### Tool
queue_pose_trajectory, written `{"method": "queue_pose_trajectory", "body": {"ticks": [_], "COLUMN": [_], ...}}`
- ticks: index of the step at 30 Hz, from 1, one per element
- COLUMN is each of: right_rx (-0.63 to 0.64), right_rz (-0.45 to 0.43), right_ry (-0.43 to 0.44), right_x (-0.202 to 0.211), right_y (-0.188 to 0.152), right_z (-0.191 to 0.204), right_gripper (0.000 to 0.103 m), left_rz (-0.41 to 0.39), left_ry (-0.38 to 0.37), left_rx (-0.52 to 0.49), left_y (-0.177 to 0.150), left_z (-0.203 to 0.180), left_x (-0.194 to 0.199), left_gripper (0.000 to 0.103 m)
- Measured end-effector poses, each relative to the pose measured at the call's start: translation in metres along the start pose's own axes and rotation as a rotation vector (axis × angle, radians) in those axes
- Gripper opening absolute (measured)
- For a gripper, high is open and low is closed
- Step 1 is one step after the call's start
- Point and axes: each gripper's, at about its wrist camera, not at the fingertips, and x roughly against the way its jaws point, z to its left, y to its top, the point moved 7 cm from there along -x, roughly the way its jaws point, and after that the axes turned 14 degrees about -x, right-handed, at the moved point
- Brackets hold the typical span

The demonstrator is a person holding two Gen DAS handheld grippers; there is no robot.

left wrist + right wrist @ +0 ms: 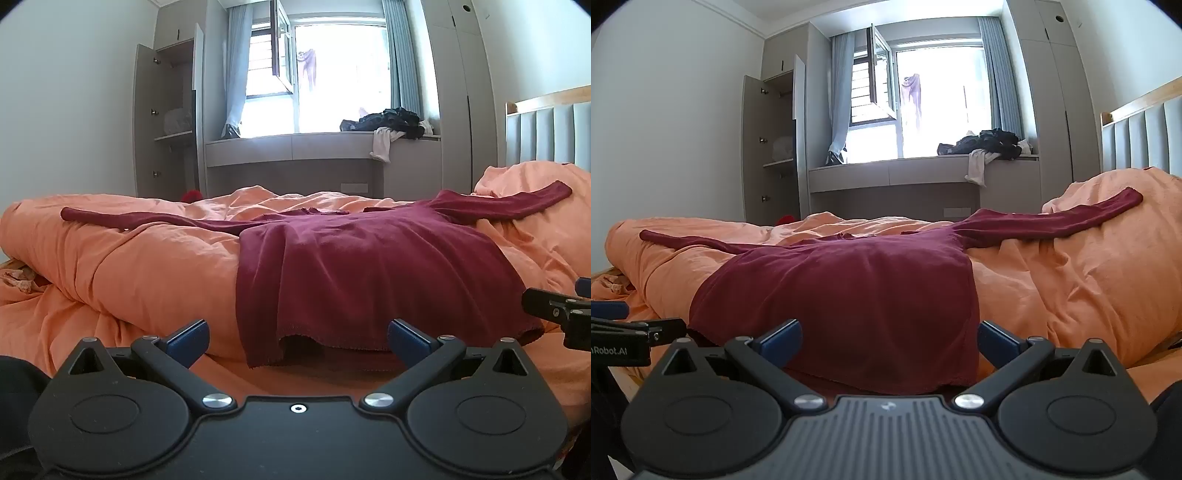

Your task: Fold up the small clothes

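A dark red long-sleeved top (369, 273) lies spread flat on an orange duvet (147, 266), both sleeves stretched out to the sides, its hem toward me. My left gripper (298, 341) is open and empty just before the hem's left part. The same top fills the middle of the right wrist view (849, 295). My right gripper (889, 341) is open and empty, its jaws standing wide apart at the hem's right part. The right gripper's tip shows at the right edge of the left wrist view (554, 310).
The rumpled orange duvet (1071, 280) rises in ridges around the top. A padded headboard (1145, 136) stands at the right. Beyond the bed are a window bench with a pile of dark clothes (391, 120) and an open wardrobe (166, 122).
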Motion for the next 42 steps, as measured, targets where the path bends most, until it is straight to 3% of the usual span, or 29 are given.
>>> {"method": "queue_pose_trajectory", "body": {"ticks": [42], "right_rx": [0.005], "right_rz": [0.003], "right_ry": [-0.012], "right_x": [0.0000], "right_y": [-0.0009], "right_z": [-0.0013], "right_gripper": [0.103], "left_rz": [0.006], "left_ry": [-0.002], "left_rx": [-0.005], "left_y": [0.0015], "left_z": [0.0000], "left_x": [0.0008], "left_gripper": [0.103]}}
